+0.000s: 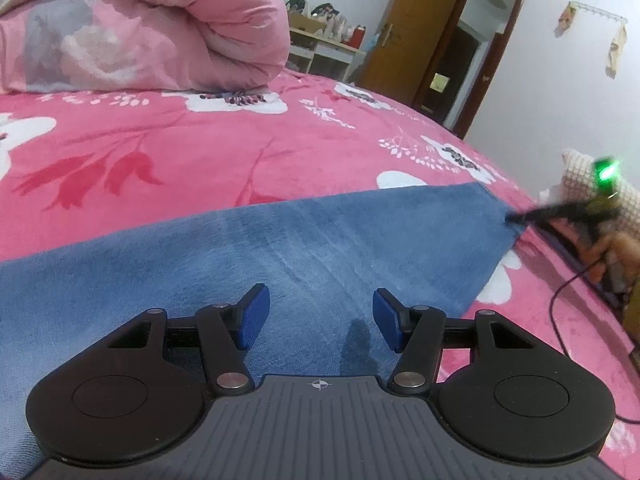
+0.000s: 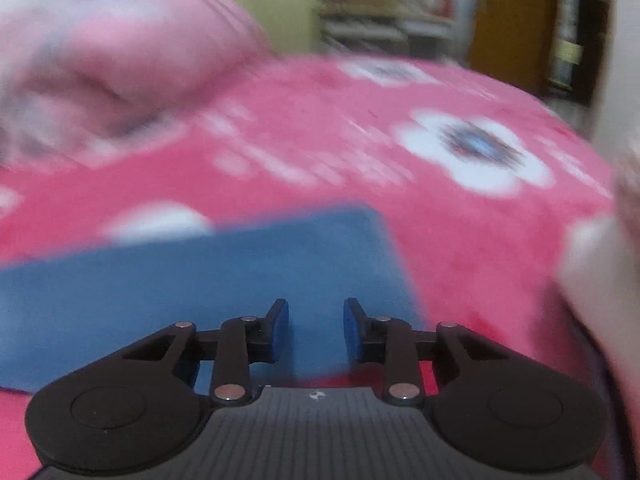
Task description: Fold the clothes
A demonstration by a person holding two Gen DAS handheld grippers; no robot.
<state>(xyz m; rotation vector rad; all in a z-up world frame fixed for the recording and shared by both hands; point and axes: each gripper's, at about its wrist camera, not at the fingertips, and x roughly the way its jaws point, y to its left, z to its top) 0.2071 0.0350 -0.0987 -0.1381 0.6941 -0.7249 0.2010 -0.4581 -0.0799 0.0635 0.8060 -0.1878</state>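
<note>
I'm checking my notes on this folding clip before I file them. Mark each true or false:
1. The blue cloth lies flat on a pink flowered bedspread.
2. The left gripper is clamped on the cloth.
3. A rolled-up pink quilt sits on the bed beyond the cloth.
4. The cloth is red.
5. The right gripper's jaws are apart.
1. True. The blue cloth is spread on the pink flowered bedspread.
2. False. The left gripper is open above the cloth, with nothing between its pads.
3. True. The rolled-up pink quilt lies on the bed beyond the cloth.
4. False. It is blue.
5. True. The right gripper shows a gap, with no cloth pinched.
</note>
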